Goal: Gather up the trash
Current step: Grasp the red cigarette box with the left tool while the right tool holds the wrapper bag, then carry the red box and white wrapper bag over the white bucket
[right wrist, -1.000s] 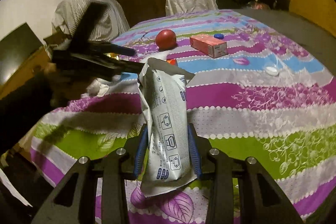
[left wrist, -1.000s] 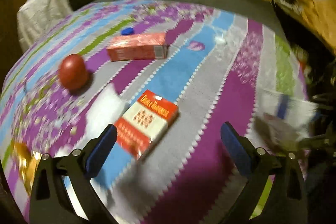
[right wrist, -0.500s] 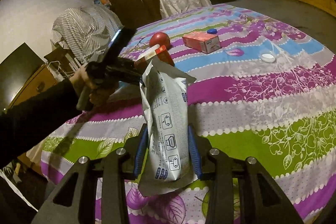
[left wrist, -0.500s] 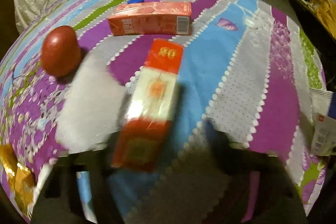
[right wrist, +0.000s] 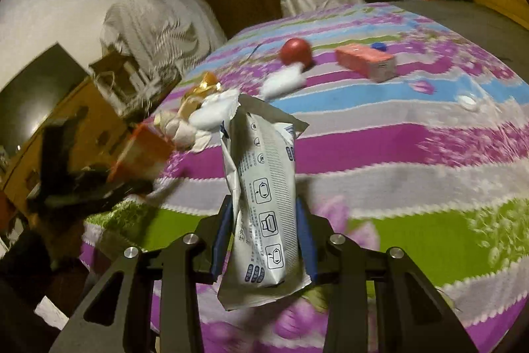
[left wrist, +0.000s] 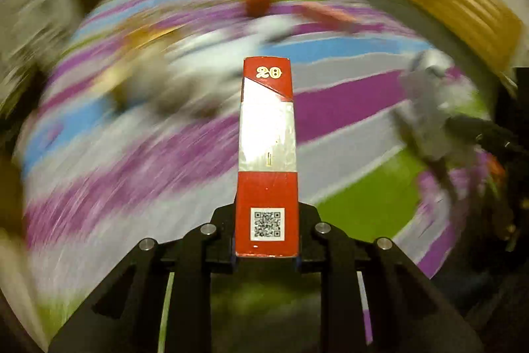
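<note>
My left gripper is shut on a red and white cigarette pack and holds it in the air above the striped bedspread; the background is blurred by motion. In the right wrist view the left gripper with the pack is at the far left, off the bed's edge. My right gripper is shut on a white and grey wrapper bag, held upright over the bed's near edge.
On the bedspread lie crumpled white tissues, a gold wrapper, a red ball, a pink carton, a blue cap and a small white lid. Draped chairs stand behind.
My left gripper closed on the cigarette pack, lifted it off the bed and swung it left, away from the bed. My right gripper kept hold of the wrapper bag.
</note>
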The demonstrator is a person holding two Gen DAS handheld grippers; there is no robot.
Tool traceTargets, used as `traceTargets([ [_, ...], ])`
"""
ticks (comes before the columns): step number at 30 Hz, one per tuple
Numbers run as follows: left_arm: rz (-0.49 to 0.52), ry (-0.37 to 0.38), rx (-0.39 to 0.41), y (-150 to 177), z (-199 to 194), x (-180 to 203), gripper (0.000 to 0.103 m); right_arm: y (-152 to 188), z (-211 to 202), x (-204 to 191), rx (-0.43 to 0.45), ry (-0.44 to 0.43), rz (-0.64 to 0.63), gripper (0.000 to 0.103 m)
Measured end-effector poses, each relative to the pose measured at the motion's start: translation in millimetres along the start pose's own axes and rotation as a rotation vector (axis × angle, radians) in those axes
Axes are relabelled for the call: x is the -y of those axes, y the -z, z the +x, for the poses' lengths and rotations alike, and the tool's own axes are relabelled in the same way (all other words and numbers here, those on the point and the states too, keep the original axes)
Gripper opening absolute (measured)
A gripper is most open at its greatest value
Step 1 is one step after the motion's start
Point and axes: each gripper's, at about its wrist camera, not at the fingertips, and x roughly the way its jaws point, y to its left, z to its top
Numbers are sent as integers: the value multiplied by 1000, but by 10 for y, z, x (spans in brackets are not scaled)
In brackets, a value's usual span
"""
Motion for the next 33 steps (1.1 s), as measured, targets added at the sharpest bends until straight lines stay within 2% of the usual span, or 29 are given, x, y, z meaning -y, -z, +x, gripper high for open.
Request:
traceTargets([
  [1,-22,-66,-3,62,-62,-73,21,-44,53,-83,-11,9,-14,39],
  [3,-17,-255,23,146,-209,-186,21,-100,165,-224,-34,26,-48,39],
  [5,-39,-283,38,155,-258,-282,21,-103,311,-321,-61,64,-72,39],
  [7,-64,-269,42,157,-202,-322,21,-57,497,-380,-105,74,-83,41],
  [9,-52,-248,57,166,-117,-300,22,-20,564,-400,-106,69,-78,52],
  [11,-48,-246,53,174,-5,-290,31,1,598,-394,-108,79,-79,58],
  [14,-63,-220,72,189,71,-316,38,36,590,-391,-102,82,-80,73],
  [19,-123,-151,116,202,29,-374,44,7,561,-287,-94,101,-57,75],
  [21,-134,-114,129,191,-18,-378,51,9,515,-233,-90,96,-20,77],
  [23,-145,-62,145,192,-69,-388,71,12,471,-205,-82,88,10,82],
  [24,-146,-54,155,187,-83,-388,72,6,462,-196,-78,86,16,82],
  [28,-147,-130,151,142,-34,-407,71,1,541,-233,-104,97,-16,82],
  [30,-158,-122,135,145,12,-440,58,29,549,-248,-107,95,-15,76],
  [32,-171,-109,113,169,66,-455,36,51,556,-260,-109,98,-18,68],
  [33,-176,-107,100,183,100,-456,28,58,557,-268,-110,105,-24,63],
])
